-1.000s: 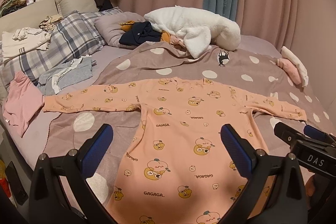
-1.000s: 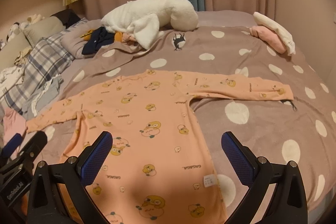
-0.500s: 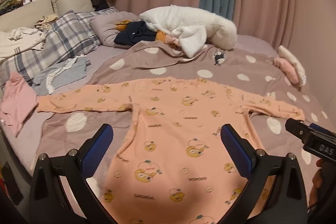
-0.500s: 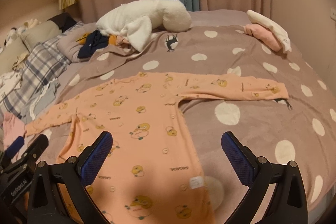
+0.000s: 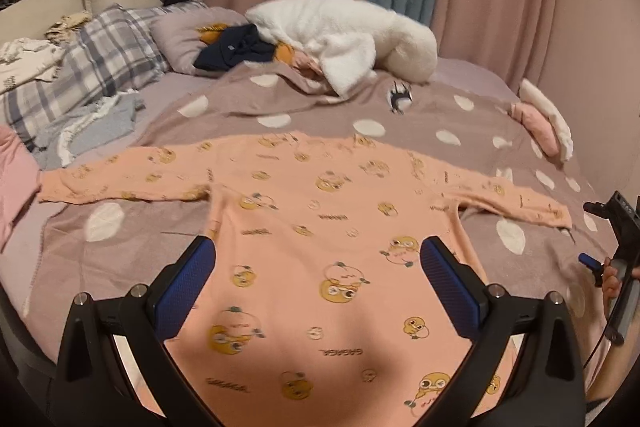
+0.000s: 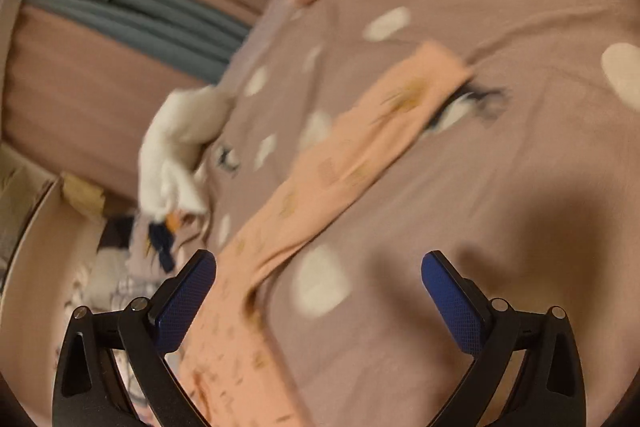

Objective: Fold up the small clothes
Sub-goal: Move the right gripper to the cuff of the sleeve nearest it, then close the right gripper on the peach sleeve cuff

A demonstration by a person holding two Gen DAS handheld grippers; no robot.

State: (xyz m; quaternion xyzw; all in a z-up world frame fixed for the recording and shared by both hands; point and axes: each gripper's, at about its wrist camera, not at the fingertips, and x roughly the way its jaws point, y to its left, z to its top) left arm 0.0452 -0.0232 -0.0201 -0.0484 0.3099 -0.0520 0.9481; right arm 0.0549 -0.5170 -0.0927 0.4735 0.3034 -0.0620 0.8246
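Note:
An orange long-sleeved baby top [image 5: 320, 227] with cartoon prints lies flat on the dotted blanket, both sleeves spread out. My left gripper [image 5: 318, 267] is open and empty above its body. My right gripper [image 6: 318, 283] is open and empty, tilted, above the blanket beside the right sleeve [image 6: 360, 155]; the view is blurred. The right gripper's body also shows at the left wrist view's right edge [image 5: 620, 227], near the right cuff [image 5: 556, 215].
A mauve blanket [image 5: 500, 147] with white dots covers the bed. A white fluffy garment [image 5: 344, 27], dark clothes [image 5: 236, 51], plaid pillows [image 5: 100, 67] and a grey garment [image 5: 92, 123] lie at the back and left. Folded pink and white clothes [image 5: 540, 119] sit at the right edge.
My right gripper has swung right and rolled, now over the right sleeve. My left gripper has moved slightly forward over the top's body. The top has not moved.

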